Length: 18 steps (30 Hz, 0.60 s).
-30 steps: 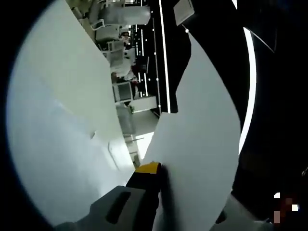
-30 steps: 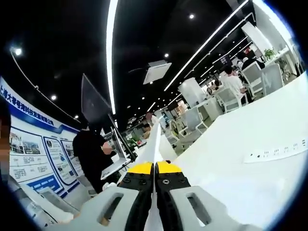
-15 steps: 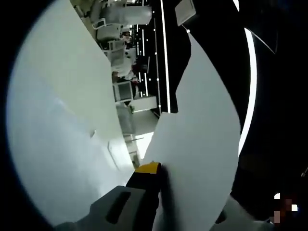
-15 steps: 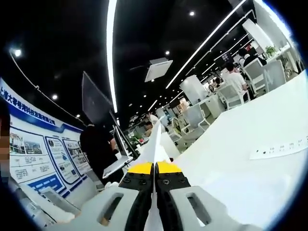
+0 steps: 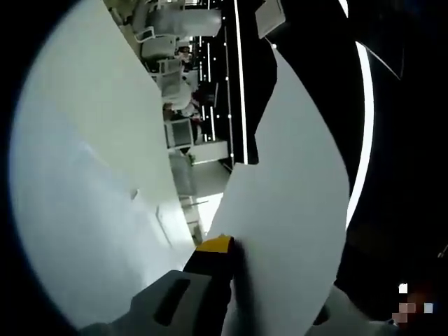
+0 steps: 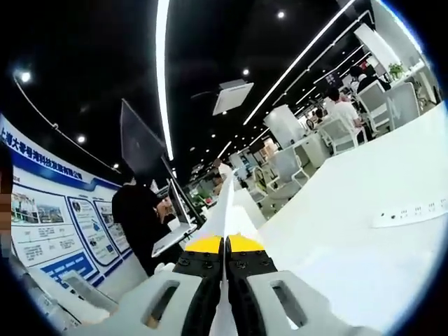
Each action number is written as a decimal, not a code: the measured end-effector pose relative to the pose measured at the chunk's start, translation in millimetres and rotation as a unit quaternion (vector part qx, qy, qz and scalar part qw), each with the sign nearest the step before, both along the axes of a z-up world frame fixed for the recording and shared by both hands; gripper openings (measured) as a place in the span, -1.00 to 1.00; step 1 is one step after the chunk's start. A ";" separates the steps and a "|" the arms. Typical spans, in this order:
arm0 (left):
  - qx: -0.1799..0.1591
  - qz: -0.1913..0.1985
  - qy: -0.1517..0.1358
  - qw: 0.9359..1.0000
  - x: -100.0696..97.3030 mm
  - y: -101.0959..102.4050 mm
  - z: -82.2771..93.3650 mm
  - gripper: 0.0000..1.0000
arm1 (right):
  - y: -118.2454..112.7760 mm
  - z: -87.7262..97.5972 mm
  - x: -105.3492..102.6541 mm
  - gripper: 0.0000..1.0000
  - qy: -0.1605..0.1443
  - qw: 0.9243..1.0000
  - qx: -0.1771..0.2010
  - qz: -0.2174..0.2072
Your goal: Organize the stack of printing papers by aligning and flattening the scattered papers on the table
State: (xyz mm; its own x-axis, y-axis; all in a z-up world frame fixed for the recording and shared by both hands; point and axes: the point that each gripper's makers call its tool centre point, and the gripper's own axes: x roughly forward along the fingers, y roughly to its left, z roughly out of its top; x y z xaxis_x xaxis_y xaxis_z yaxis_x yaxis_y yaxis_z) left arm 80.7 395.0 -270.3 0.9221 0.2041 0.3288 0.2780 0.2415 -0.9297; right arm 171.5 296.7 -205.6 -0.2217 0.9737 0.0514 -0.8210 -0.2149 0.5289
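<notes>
In the left gripper view a broad white sheet of paper [image 5: 287, 203] stands up from the jaws and covers the right half of the picture. My left gripper [image 5: 232, 246] is shut on its lower edge, with one yellow-tipped finger [image 5: 213, 246] showing and the other hidden behind the sheet. In the right gripper view the paper [image 6: 225, 210] appears edge-on as a thin white line rising from my right gripper [image 6: 225, 245], whose two yellow-tipped jaws are pressed together on it. The white table [image 5: 84, 182] lies along the left of the left gripper view.
A white power strip [image 6: 413, 213] lies on the white table [image 6: 350, 231] at the right. A person in black [image 6: 140, 217] stands at a laptop near wall posters. White chairs [image 6: 381, 105] and seated people are further back, more chairs [image 5: 164, 42] too.
The right gripper view has shifted slightly, so the power strip and background sit a little further right and up. Both grippers keep their hold on the paper.
</notes>
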 end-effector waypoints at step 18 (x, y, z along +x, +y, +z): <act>-0.001 0.003 -0.007 1.000 -0.9 -0.6 4.0 -0.78 | 5.9 -2.7 -1.6 -1.00 0.005 1.000 -0.002 0.000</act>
State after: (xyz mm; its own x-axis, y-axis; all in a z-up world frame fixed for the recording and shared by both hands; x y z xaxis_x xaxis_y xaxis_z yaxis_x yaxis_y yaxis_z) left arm 79.9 394.4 -266.3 0.9162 0.2105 0.3408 0.2894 0.2406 -0.9265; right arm 169.9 302.6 -208.3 -0.2206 0.9741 0.0495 -0.8154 -0.2120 0.5387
